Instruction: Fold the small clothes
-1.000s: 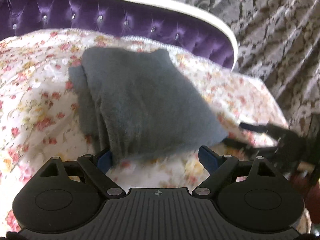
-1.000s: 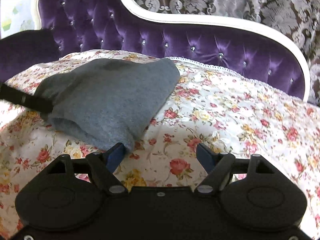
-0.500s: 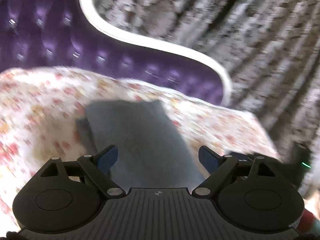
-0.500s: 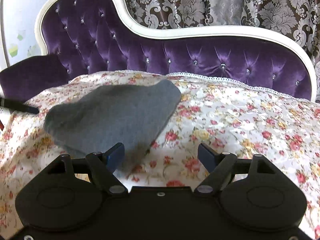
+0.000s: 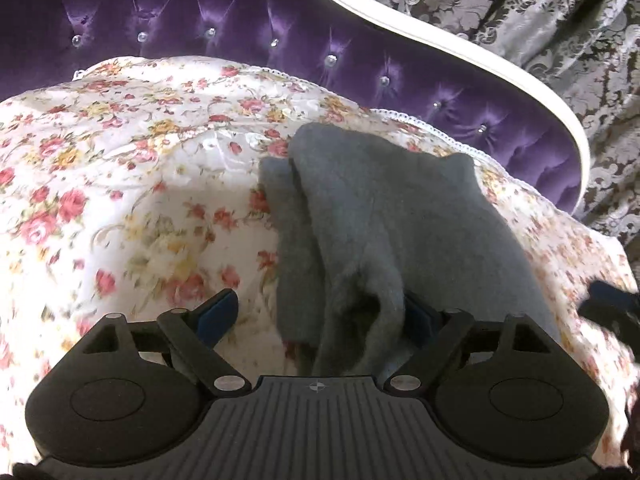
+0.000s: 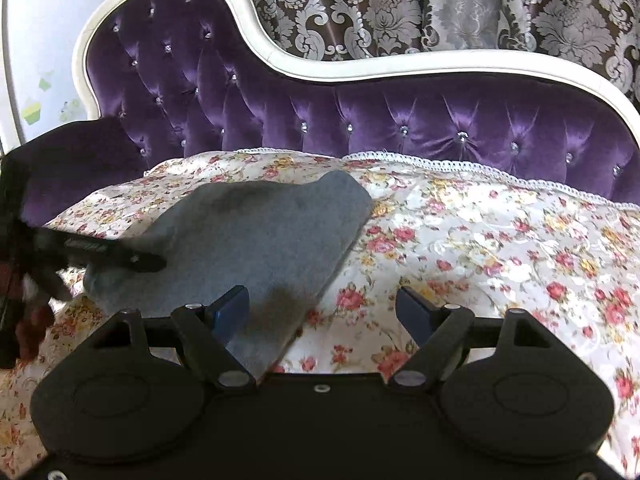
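hovering our left gripper (image 5: 316, 316) low in frame, jaws closing, folded grey garment (image 5: 384, 216) edge between them, unpinched, our right gripper (image 6: 322, 312) spread wide, floral cover (image 6: 480, 240) beneath

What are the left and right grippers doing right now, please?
Left gripper: open, grey folded garment between its jaws, not gripped.
Right gripper: open, holding nothing.

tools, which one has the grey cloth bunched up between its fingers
The left tool: the grey cloth bunches between its fingers. The right tool only overlaps the cloth's corner.
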### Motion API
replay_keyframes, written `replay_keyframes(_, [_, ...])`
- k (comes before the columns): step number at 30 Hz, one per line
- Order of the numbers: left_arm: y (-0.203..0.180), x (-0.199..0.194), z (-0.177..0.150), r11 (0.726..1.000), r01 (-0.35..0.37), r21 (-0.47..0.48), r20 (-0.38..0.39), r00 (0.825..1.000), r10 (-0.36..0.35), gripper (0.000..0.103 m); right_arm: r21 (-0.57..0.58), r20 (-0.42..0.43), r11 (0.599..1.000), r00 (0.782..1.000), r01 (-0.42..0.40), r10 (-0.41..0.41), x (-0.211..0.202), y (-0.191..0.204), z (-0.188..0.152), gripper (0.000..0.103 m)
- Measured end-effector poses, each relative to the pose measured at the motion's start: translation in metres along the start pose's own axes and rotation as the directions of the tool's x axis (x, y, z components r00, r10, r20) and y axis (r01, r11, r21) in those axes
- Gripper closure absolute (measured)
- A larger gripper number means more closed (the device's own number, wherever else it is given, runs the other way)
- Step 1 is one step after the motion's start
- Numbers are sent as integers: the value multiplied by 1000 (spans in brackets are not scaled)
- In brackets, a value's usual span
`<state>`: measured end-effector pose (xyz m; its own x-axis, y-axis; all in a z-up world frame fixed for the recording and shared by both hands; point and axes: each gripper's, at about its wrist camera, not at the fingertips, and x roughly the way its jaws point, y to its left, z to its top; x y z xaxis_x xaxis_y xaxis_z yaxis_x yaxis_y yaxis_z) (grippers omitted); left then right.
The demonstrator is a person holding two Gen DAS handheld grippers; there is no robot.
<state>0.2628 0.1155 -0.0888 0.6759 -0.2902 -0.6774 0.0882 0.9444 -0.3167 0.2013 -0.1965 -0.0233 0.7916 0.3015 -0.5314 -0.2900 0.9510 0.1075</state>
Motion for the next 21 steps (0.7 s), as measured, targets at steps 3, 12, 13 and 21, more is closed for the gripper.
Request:
replay_keyframes(3, [-1,-5,-8,1000,2,15,3,1000,-2,17,-25,18,1000,1000,-7,7,14,0,11,21])
replay_keyframes(12, [-5,-6,-17,999,0,36,22,1000,-1,17,55,-28,998,1000,6,-4,107,-16,54,21])
replay_keyframes(13, [-5,-6,-17,999,0,33,22,1000,-1,17,66,-48,998,999,19,-16,120,-17,57,21])
replay_keyframes(21, [3,-9,-11,999,50,-12,10,999,-49,17,122,-112,983,986,134,-121,165,-44,70,21])
